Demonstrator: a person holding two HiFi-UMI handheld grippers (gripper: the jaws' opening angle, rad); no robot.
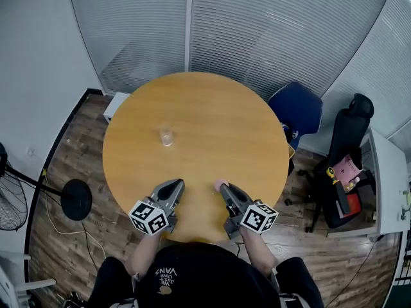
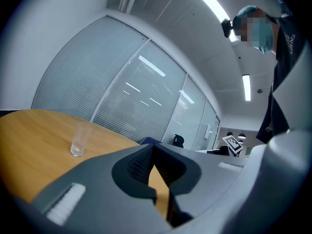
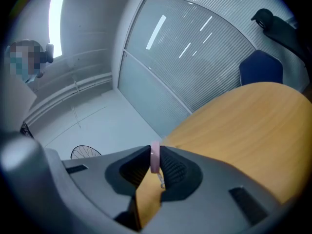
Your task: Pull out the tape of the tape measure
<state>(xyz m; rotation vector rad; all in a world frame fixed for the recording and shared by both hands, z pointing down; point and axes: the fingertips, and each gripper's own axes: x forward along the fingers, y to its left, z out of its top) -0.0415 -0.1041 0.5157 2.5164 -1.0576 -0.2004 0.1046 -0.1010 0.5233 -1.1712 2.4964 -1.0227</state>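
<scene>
Right claw (image 3: 155,152): clamped on pink tape measure (image 3: 154,160), case edge-on between the pads.
Left claw (image 2: 154,146): shut, empty, near, to its left.
Tab (image 3: 161,180): hangs under case; left claw likely must open and approach rightward.

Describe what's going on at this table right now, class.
A person holds a gripper in each hand over the near edge of a round wooden table. The right gripper has its jaws clamped on what looks like a small pink tape measure, seen edge-on. No tape shows pulled out yet. The left gripper is alongside, with its jaws shut on nothing. A clear glass stands alone farther out.
</scene>
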